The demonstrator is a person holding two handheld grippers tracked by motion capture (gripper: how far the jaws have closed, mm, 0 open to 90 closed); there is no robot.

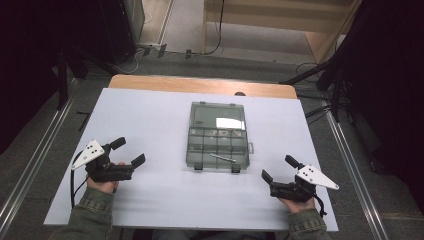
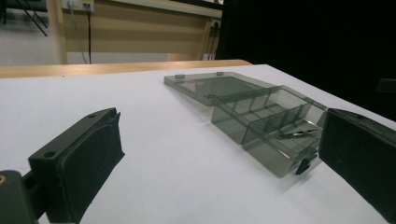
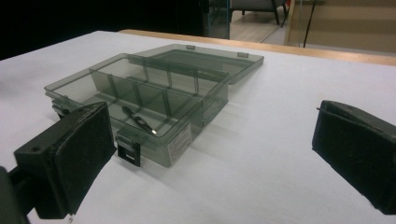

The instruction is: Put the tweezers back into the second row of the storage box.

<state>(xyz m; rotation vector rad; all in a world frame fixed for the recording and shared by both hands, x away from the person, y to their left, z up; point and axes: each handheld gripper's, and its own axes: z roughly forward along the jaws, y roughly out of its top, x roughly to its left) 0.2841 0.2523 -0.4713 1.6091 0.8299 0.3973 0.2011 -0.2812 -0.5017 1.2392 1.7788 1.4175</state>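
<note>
Resting wide open on the tabletop, left claw and right claw flanking the open box at centre. Best approached slowly from both sides, minding the metal piece in its near compartment.

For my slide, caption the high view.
Open grippers, left and right, flank an open compartment box on the white table.

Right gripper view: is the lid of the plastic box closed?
No, the lid lies folded back flat on the table behind the open box.
</note>
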